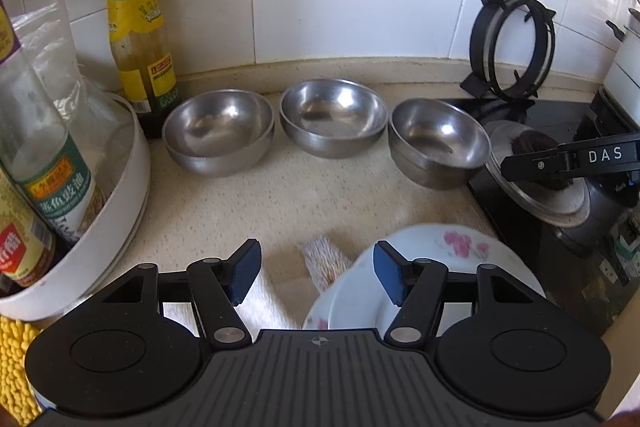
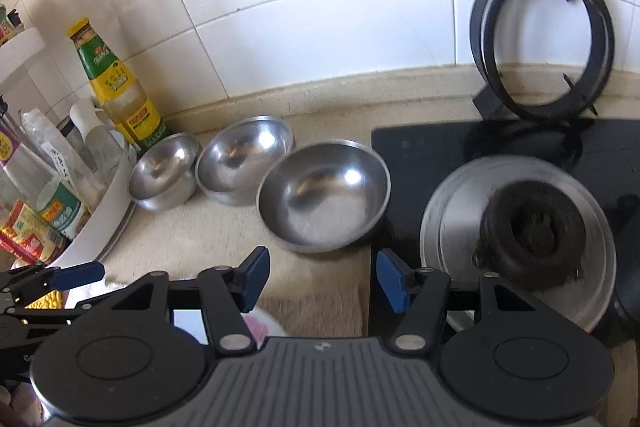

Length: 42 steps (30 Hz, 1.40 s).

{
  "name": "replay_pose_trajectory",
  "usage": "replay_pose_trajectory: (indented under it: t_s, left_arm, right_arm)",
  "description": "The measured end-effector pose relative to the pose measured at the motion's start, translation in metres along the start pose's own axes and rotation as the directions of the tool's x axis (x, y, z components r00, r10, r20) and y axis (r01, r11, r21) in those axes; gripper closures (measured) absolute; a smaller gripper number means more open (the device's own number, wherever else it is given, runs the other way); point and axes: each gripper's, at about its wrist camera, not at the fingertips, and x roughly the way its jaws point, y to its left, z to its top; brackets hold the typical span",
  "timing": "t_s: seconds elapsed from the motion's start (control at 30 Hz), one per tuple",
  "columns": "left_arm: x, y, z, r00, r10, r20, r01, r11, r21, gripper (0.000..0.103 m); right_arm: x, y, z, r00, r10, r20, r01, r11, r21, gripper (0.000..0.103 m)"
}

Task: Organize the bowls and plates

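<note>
Both grippers hang over the front of the beige counter [image 1: 248,203], angled down at it. The left gripper [image 1: 316,273] has its jaws about half open with nothing pressed between them; its right pad hangs over the near rim of a white plate with pink flowers [image 1: 448,259], and I can't tell whether it touches. The right gripper [image 2: 320,281] has its jaws parted much the same and empty, over the edge where the counter meets the black stove top [image 2: 420,155].

Taking the stove as landmark: three steel bowls sit mouth up in a row along the tiled wall, the right bowl [image 1: 438,143] just beside the stove's edge, the middle bowl [image 1: 334,117] next, the left bowl [image 1: 218,131] farthest off, beside a green-and-yellow sauce bottle [image 1: 138,27]. The plate lies flat on the counter in front of the bowls, close by the stove's near corner, partly over a pale cloth [image 1: 324,261].
</note>
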Motion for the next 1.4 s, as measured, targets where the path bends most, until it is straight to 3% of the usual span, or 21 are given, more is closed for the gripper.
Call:
replay_pose_trajectory:
  t_s: [0.17,0.47,0.7,1.07,1.2,1.4]
  left_arm:
    - [0.01,0.003,0.023,0.999,-0.029,0.012,0.03,0.999,-0.026,0.032]
    - [0.046,0.018,0.054,1.0,-0.004,-0.017,0.003,0.996,-0.093,0.036]
    - [0.075,0.03,0.073,0.999,-0.029,-0.042,0.021,0.983,-0.18,0.04]
    - [0.115,0.03,0.089,0.994,-0.085,-0.07,0.064,0.963,-0.261,0.044]
    - [0.125,0.027,0.09,0.993,-0.08,-0.085,0.057,0.967,-0.247,0.053]
    - [0.127,0.019,0.088,0.996,-0.023,-0.083,0.008,0.984,-0.18,0.056]
  right_arm:
    - [0.012,-0.008,0.021,0.999,0.034,-0.015,-0.034,0.999,0.028,0.037]
    - [0.058,0.029,0.082,0.994,0.101,-0.038,-0.106,0.983,-0.153,0.037]
    - [0.127,0.053,0.116,0.985,0.102,-0.141,-0.136,0.956,-0.262,0.037]
    - [0.171,0.048,0.116,0.962,0.114,-0.249,-0.18,0.948,-0.262,0.045]
    - [0.177,0.051,0.114,0.961,0.104,-0.256,-0.175,0.946,-0.272,0.045]
    - [0.178,0.053,0.108,0.955,0.102,-0.279,-0.18,0.945,-0.272,0.044]
